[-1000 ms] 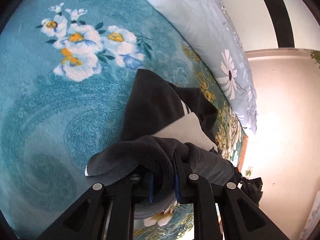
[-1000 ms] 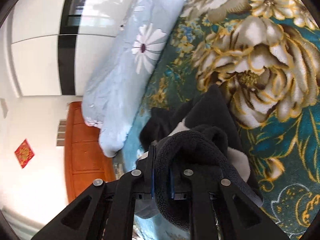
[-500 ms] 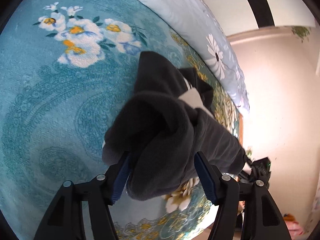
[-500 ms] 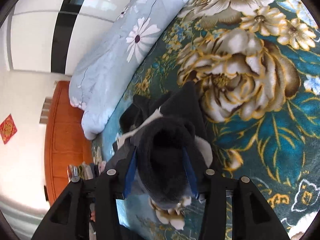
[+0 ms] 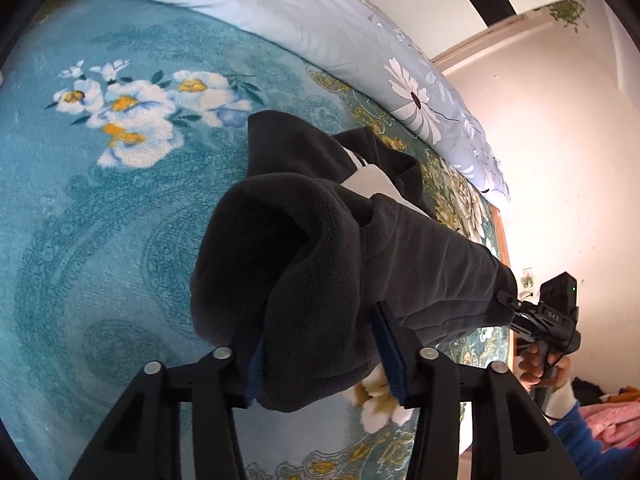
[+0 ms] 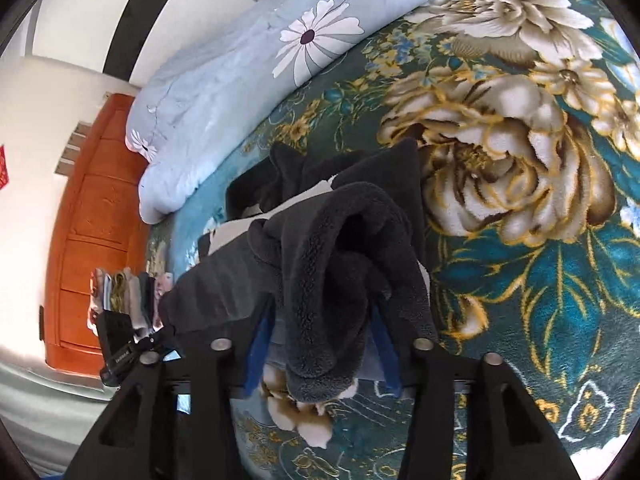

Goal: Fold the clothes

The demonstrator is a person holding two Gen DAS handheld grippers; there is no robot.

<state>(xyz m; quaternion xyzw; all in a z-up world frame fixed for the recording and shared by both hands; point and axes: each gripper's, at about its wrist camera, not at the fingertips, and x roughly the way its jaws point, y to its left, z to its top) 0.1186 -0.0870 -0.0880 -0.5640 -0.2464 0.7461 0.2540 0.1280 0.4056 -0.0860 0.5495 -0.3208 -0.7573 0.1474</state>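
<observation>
A dark grey fleece garment (image 5: 320, 240) with a white panel (image 5: 368, 178) lies bunched on the teal floral blanket (image 5: 100, 220). My left gripper (image 5: 322, 356) is open, its blue pads spread either side of a thick fold of fleece without pinching it. My right gripper (image 6: 322, 348) is open too, with the garment's other bunched end (image 6: 340, 248) loose between its pads. A taut grey stretch of the garment runs between the two ends. The right gripper's body (image 5: 554, 312) shows in the left wrist view, held by a hand (image 5: 538, 368).
A pale blue daisy-print quilt (image 5: 360, 20) (image 6: 240, 60) lies along the bed's far side. An orange wooden cabinet (image 6: 88, 220) stands beyond the bed edge, with a stack of folded clothes (image 6: 128, 292) near it. Pink cloth (image 5: 608, 420) lies at the lower right.
Both grippers were shut on the fleece a second ago. Their jaws then opened and have stayed open, and the fabric now sits slack between the pads. Both have drawn back slightly.
</observation>
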